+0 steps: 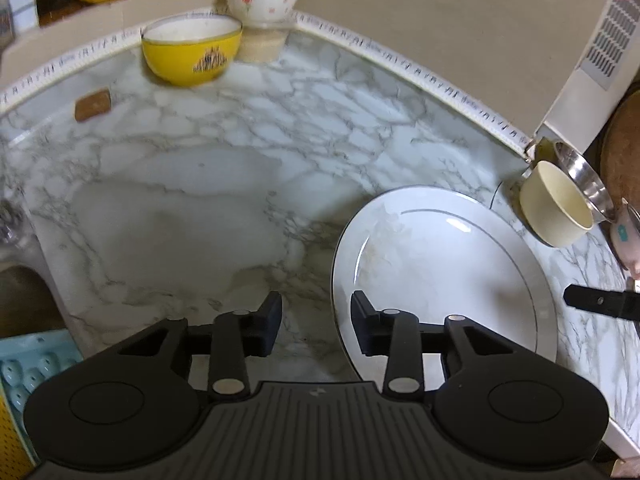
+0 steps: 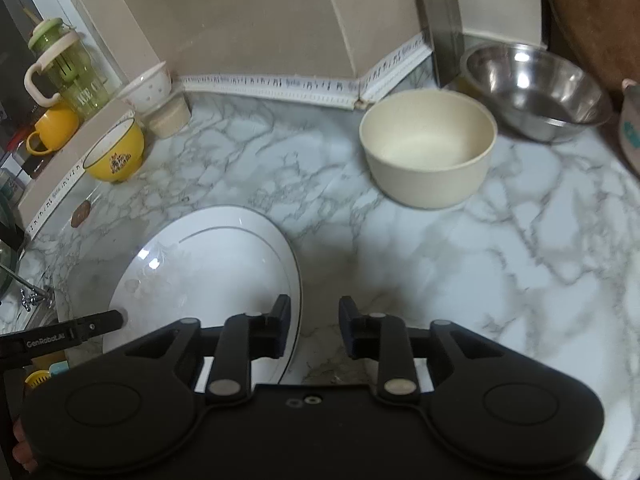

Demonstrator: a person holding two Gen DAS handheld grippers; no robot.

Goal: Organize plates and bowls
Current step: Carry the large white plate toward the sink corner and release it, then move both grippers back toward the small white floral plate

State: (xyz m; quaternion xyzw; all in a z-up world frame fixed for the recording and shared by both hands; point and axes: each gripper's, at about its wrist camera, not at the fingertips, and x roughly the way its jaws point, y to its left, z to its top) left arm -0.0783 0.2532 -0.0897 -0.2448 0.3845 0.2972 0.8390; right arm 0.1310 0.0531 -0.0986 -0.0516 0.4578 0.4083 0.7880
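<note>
A large white plate (image 1: 440, 264) (image 2: 200, 272) with a thin dark ring lies flat on the marble counter (image 1: 200, 208). My left gripper (image 1: 316, 322) is open at the plate's left rim, its right finger over the rim, pads not pressing. My right gripper (image 2: 314, 324) is open at the plate's right rim, its left finger above the plate. Each gripper's finger tip shows at the edge of the other view. A cream bowl (image 2: 428, 148) (image 1: 556, 208) and a steel bowl (image 2: 536, 88) stand behind the plate. A yellow bowl (image 1: 192, 56) (image 2: 114, 156) sits by the back wall.
A white flowered bowl (image 1: 262, 0) rests on a beige cup in the corner. A yellow mug (image 2: 52, 128) and a green bottle (image 2: 68, 68) stand on the ledge. A small brown piece (image 1: 93, 104) lies on the counter. The sink (image 1: 20, 292) drops off left, with a blue tray (image 1: 36, 368) below it.
</note>
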